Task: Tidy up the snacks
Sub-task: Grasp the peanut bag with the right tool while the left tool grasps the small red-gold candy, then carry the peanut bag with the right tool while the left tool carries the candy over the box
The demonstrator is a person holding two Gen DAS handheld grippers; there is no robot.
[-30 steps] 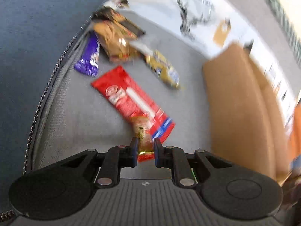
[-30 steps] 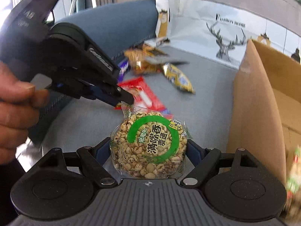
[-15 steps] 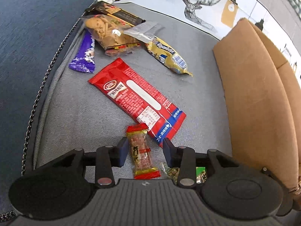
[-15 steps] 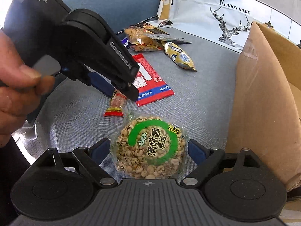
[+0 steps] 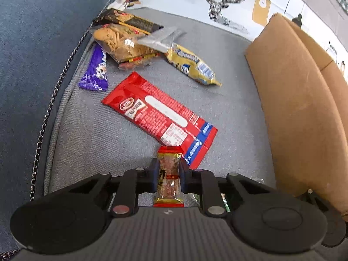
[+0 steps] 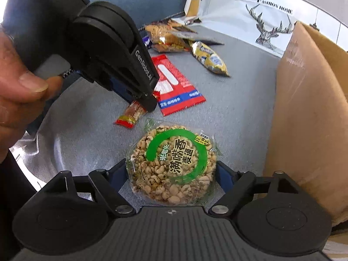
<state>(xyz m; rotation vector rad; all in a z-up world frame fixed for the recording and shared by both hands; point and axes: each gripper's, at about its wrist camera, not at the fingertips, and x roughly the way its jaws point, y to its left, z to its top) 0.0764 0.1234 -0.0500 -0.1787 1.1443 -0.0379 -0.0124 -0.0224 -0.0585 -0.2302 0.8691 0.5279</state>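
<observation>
My left gripper (image 5: 168, 169) is shut on a small red-ended snack bar (image 5: 168, 180), low over the grey cushion; the gripper (image 6: 150, 104) and the bar (image 6: 130, 117) also show in the right wrist view. My right gripper (image 6: 171, 169) is shut on a round puffed-grain cake pack with a green ring (image 6: 174, 163). A long red packet (image 5: 158, 115) lies just ahead of the left gripper. A yellow packet (image 5: 193, 67), a purple bar (image 5: 95, 69) and a clear bag of biscuits (image 5: 121, 43) lie farther back.
An open cardboard box (image 5: 298, 100) stands at the right, also in the right wrist view (image 6: 308, 108). A dark packet (image 5: 130, 19) lies at the back. A blue armrest (image 5: 32, 43) with a zip edge runs along the left. A deer-print cloth (image 5: 217, 0) lies behind.
The left gripper opened half a second ago with the small bar on the cushion, and has now closed on it again. The right gripper closed on the grain cake pack.
</observation>
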